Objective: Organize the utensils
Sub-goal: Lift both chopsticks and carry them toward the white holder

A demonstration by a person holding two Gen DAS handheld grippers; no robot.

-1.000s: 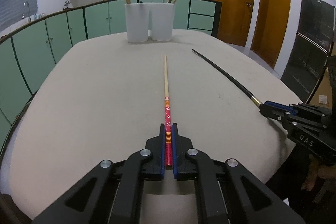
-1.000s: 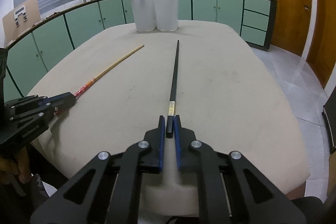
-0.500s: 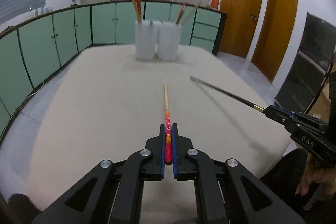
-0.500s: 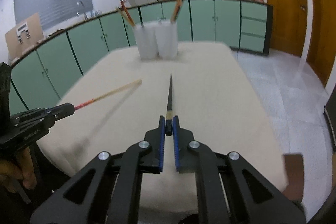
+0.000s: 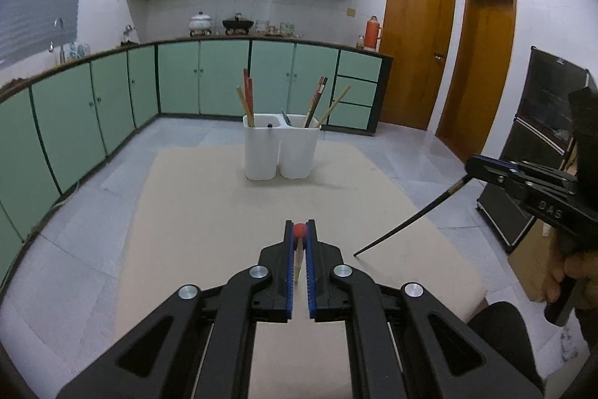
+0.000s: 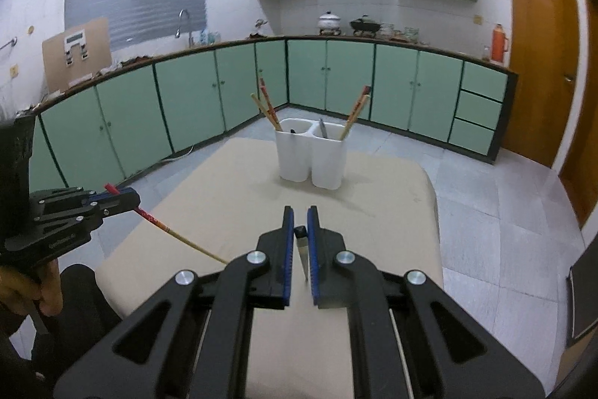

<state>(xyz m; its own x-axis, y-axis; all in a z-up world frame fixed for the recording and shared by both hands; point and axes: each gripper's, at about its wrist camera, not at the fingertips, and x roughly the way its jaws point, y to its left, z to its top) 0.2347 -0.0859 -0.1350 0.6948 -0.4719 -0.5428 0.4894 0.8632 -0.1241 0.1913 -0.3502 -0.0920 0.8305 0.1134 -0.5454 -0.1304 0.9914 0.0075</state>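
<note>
My left gripper (image 5: pixel 299 225) is shut on the red end of a red-and-wood chopstick (image 5: pixel 297 262), which hangs tip-down above the beige table (image 5: pixel 209 204). My right gripper (image 6: pixel 300 210) is shut on the top of a black chopstick (image 6: pixel 303 255), also hanging tip-down. Each shows in the other view: the right gripper (image 5: pixel 471 167) with the slanting black chopstick (image 5: pixel 411 219), and the left gripper (image 6: pixel 133 200) with the red-and-wood chopstick (image 6: pixel 179 239). A white two-compartment holder (image 5: pixel 280 152) (image 6: pixel 310 156) stands at the table's far end with several chopsticks in it.
Tiled floor (image 5: pixel 86 212) surrounds the table, with green cabinets (image 5: pixel 209 81) behind and to the left. Two wooden doors (image 5: pixel 418 43) and a black appliance (image 5: pixel 538 144) stand at the right. A person's hand (image 5: pixel 560 272) holds the right gripper's handle.
Both grippers have risen, lifting their chopsticks off the table. The sticks lay flat pointing at the holder and now hang tip-down. The table and holder sit lower in both views.
</note>
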